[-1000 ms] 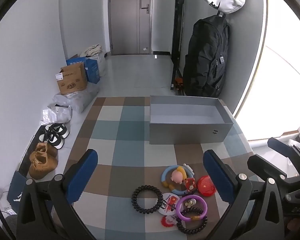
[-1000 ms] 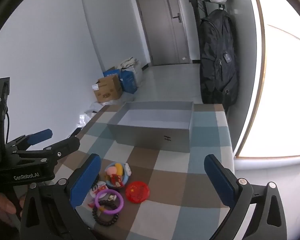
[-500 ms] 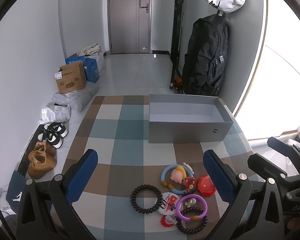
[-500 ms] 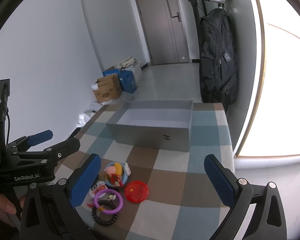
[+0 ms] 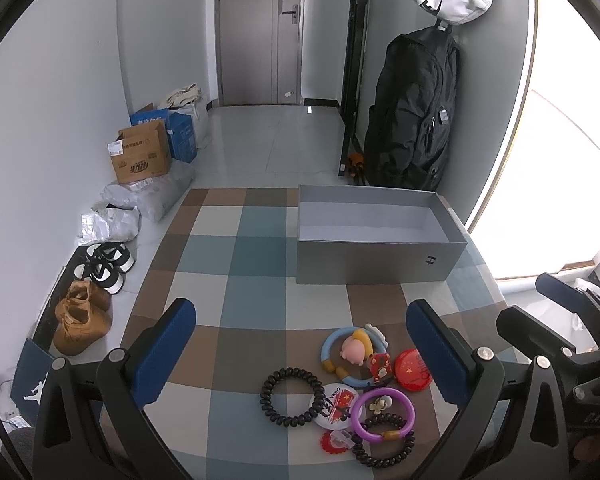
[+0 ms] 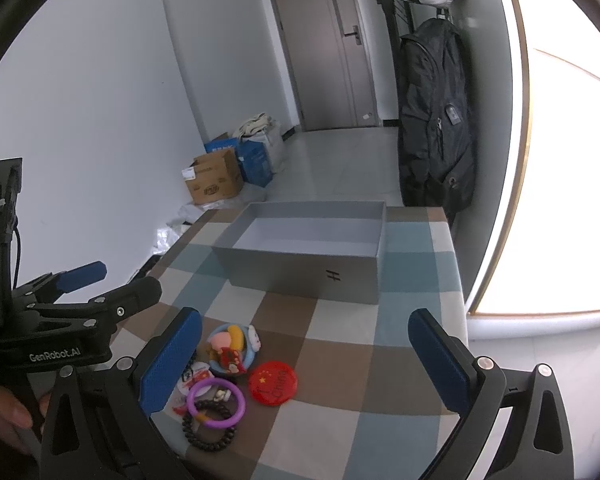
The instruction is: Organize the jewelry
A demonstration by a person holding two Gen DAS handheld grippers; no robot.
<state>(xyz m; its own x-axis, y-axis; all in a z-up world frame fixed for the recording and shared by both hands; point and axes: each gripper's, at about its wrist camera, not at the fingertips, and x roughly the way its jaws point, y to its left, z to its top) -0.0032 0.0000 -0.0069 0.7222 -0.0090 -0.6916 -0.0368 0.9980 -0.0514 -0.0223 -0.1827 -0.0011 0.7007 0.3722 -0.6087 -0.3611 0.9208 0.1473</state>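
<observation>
While both grippers' fingers gape empty, jewelry pile lies between them

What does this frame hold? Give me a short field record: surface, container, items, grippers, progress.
surface: checked tablecloth
container: grey box, open top, no jewelry visible inside
items: clustered near the front edge, all outside the box: black coil band, purple ring, dark bead bracelet, blue ring toy, red round badge, white China badge
left gripper: open, empty, above the items
right gripper: open, empty, above the table
progress: nothing picked up yet
</observation>
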